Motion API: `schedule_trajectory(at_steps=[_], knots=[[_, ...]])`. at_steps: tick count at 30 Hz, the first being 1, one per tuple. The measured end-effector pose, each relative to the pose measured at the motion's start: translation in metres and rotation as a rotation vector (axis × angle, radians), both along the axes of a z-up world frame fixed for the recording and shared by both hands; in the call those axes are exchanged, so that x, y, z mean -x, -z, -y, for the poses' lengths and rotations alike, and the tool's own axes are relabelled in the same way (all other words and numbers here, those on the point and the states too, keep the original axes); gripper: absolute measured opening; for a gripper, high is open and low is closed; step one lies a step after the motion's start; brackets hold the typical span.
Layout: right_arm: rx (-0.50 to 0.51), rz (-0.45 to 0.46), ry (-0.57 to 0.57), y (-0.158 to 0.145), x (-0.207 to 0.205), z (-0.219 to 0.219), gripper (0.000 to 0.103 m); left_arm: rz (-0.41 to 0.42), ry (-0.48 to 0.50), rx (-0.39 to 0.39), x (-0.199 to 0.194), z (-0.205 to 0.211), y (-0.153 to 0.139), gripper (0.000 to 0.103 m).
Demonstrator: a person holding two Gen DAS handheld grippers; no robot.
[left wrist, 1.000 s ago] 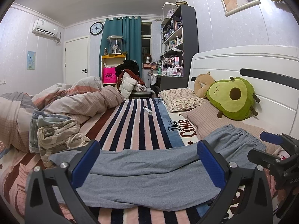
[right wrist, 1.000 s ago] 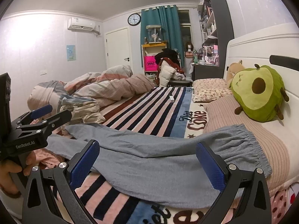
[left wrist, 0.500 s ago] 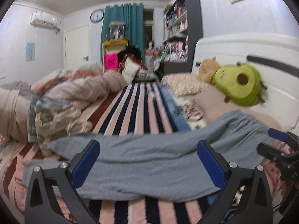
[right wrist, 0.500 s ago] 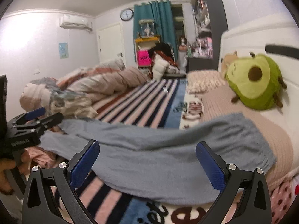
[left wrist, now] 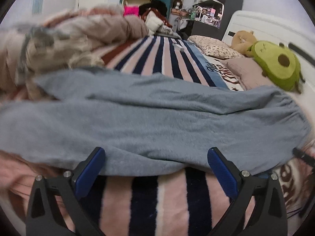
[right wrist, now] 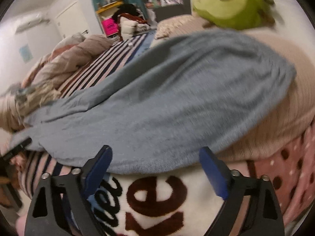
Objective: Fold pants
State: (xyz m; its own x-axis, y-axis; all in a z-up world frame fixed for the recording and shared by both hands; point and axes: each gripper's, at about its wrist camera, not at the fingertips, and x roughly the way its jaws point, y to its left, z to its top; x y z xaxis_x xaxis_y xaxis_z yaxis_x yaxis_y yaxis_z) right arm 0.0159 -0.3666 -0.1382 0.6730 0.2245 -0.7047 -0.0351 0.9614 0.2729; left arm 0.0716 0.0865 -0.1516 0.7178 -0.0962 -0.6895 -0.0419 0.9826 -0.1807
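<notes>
Grey pants (left wrist: 157, 122) lie flat across the striped blanket (left wrist: 169, 196), waistband to the right near the pillow, legs running left. My left gripper (left wrist: 156, 165) is open, low over the blanket, its blue fingertips (left wrist: 92, 163) at the pants' near edge. My right gripper (right wrist: 155, 165) is open too, at the near edge of the pants (right wrist: 167, 102) close to the waistband end. Neither holds cloth.
A green avocado plush (left wrist: 277, 64) and pillows (left wrist: 214, 47) lie by the white headboard on the right. A rumpled duvet and bundled clothes (left wrist: 65, 39) sit at the left. Shelves and clutter stand beyond the bed's far end.
Both grippers have dropped down and moved forward to the pants' near edge. The right one has also tilted. Both stay open.
</notes>
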Motion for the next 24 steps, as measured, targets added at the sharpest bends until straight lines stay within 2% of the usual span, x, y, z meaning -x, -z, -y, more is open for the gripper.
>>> schedule_trajectory(at_steps=[3, 5, 14, 16, 18, 21, 24], knots=[[0.011, -0.074, 0.041, 0.012, -0.003, 0.009, 0.076, -0.025, 0.0, 0.055, -0.003, -0.005, 0.01, 0.102], [0.003, -0.094, 0.038, 0.014, -0.001, 0.01, 0.076, -0.02, 0.003, 0.082, -0.002, -0.007, 0.012, 0.102], [-0.175, -0.005, -0.043, 0.001, 0.003, 0.017, 0.075, 0.024, 0.017, 0.182, -0.002, -0.015, -0.002, 0.102], [-0.199, -0.012, -0.036, 0.002, 0.0, 0.018, 0.074, -0.007, 0.001, 0.189, -0.004, -0.018, 0.002, 0.102], [-0.189, -0.03, -0.021, 0.004, -0.003, 0.017, 0.067, -0.049, -0.012, 0.206, -0.003, -0.02, 0.009, 0.102], [-0.163, -0.051, -0.029, 0.006, -0.002, 0.013, 0.067, -0.081, -0.002, 0.255, 0.006, -0.023, 0.019, 0.102], [-0.164, -0.069, -0.024, 0.011, -0.001, 0.013, 0.067, -0.102, -0.01, 0.261, 0.007, -0.024, 0.028, 0.102]])
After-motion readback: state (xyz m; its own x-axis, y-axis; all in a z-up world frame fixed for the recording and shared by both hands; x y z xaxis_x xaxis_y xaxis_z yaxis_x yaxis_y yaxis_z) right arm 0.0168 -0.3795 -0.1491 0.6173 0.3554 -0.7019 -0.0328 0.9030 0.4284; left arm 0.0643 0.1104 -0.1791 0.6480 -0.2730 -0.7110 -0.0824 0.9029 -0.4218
